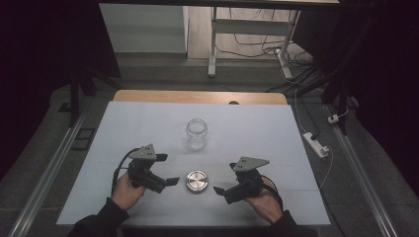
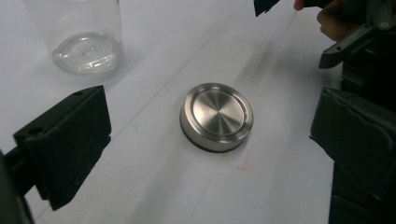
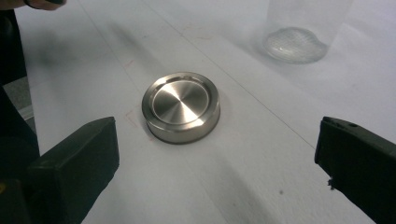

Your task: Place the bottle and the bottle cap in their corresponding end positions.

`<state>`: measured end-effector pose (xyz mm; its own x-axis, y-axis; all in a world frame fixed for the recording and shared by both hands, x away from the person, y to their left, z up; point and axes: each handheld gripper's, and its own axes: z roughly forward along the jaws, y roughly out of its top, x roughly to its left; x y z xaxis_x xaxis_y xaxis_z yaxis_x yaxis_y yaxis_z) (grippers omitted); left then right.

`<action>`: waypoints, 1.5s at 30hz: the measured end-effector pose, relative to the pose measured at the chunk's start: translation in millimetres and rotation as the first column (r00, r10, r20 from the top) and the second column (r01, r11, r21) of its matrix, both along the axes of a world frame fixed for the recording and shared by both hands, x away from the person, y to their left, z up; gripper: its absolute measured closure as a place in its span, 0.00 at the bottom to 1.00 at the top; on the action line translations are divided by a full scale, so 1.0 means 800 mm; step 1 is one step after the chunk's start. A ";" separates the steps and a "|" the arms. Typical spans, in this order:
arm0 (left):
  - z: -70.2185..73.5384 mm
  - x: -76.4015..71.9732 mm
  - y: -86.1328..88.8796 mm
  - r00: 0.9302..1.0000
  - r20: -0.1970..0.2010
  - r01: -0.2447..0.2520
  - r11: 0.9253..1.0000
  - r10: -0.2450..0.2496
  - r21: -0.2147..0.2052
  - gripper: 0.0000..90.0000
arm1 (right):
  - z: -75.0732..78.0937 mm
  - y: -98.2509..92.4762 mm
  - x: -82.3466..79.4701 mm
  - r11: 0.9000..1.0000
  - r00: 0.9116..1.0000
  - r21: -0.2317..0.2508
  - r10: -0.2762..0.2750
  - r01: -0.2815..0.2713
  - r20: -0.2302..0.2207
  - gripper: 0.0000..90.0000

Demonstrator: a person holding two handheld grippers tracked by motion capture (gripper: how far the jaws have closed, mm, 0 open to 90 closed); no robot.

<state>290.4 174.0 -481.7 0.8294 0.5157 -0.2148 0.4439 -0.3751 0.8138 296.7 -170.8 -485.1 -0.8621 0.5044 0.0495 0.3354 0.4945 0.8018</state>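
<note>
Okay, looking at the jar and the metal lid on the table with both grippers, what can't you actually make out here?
- Glass jar: its mouth and upper body are cut off by the top edge in the left gripper view, likewise in the right gripper view.
- Metal lid: its underside lies against the table; any thread is hidden.
- Embossed marks on the jar's base: too blurred to read.
- Right gripper: in the left gripper view, the frame's corner cuts it off.

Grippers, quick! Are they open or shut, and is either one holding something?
Left gripper: open, holding nothing.
Right gripper: open, holding nothing.
The metal lid lies untouched between them.
</note>
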 end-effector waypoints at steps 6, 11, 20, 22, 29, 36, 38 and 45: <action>-0.003 -0.014 0.015 1.000 -0.005 -0.021 1.000 0.021 -0.003 0.00 | 0.001 -0.011 -0.004 1.000 1.000 -0.005 -0.021 0.021 0.002 0.00; -0.006 -0.026 0.031 0.998 -0.011 -0.054 0.999 0.054 0.001 0.00 | 0.002 -0.020 -0.008 0.999 0.999 -0.006 -0.037 0.037 0.005 0.00; -0.011 -0.048 0.060 0.993 -0.017 -0.115 0.993 0.115 -0.003 0.00 | 0.003 -0.037 -0.016 0.997 0.997 -0.025 -0.071 0.071 0.014 0.00; -0.013 -0.054 0.066 0.992 -0.019 -0.126 0.992 0.126 0.002 0.00 | 0.003 -0.042 -0.017 0.996 0.997 -0.025 -0.081 0.081 0.014 0.00; -0.018 -0.074 0.088 0.984 -0.019 -0.177 0.984 0.177 0.011 0.00 | 0.006 -0.067 -0.025 0.992 0.991 -0.003 -0.129 0.129 0.019 0.00; -0.022 -0.095 0.116 0.971 -0.022 -0.240 0.971 0.240 0.006 0.00 | 0.004 -0.096 -0.035 0.980 0.980 0.011 -0.198 0.198 0.015 0.00; -0.026 -0.100 0.124 0.965 -0.030 -0.259 0.966 0.259 0.006 0.00 | 0.003 -0.104 -0.038 0.975 0.975 0.012 -0.221 0.220 0.015 0.00; -0.035 -0.114 0.143 0.949 -0.047 -0.311 0.950 0.312 0.029 0.00 | -0.001 -0.134 -0.046 0.951 0.951 0.021 -0.309 0.309 0.001 0.00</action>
